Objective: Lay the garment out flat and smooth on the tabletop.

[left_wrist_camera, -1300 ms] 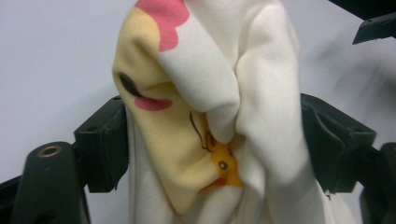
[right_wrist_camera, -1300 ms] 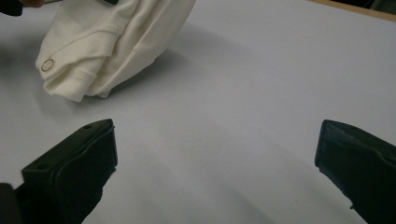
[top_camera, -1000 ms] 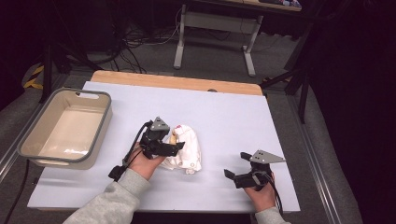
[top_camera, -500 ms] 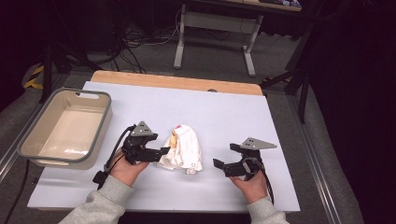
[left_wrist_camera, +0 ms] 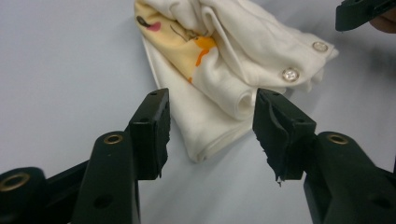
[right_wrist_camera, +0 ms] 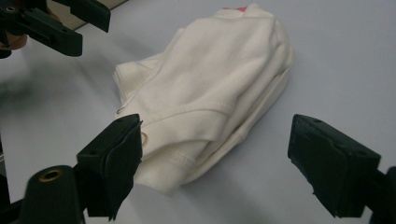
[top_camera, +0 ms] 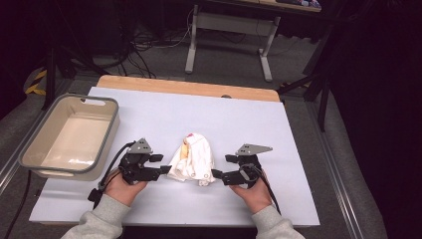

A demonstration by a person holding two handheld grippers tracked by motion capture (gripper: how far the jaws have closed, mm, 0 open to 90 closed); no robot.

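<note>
The table [top_camera: 298,149] is viewed from above, facing forward and down. The folded garment [top_camera: 193,158] is seen close up from opposite sides in both gripper views.

Grey tub [top_camera: 69,137] with beige inside being kept at the white tabletop's [top_camera: 249,119] left edge, wooden strip [top_camera: 189,88] running along the far edge, cables [top_camera: 149,40] lying on the floor beyond

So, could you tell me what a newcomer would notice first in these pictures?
Probably the crumpled white garment with a yellow print and snap buttons, lying mid-table on the white surface. The left hand-held gripper and the right hand-held gripper flank it, jaws apart, having just been closing. A beige tub sits at the table's left edge.
</note>
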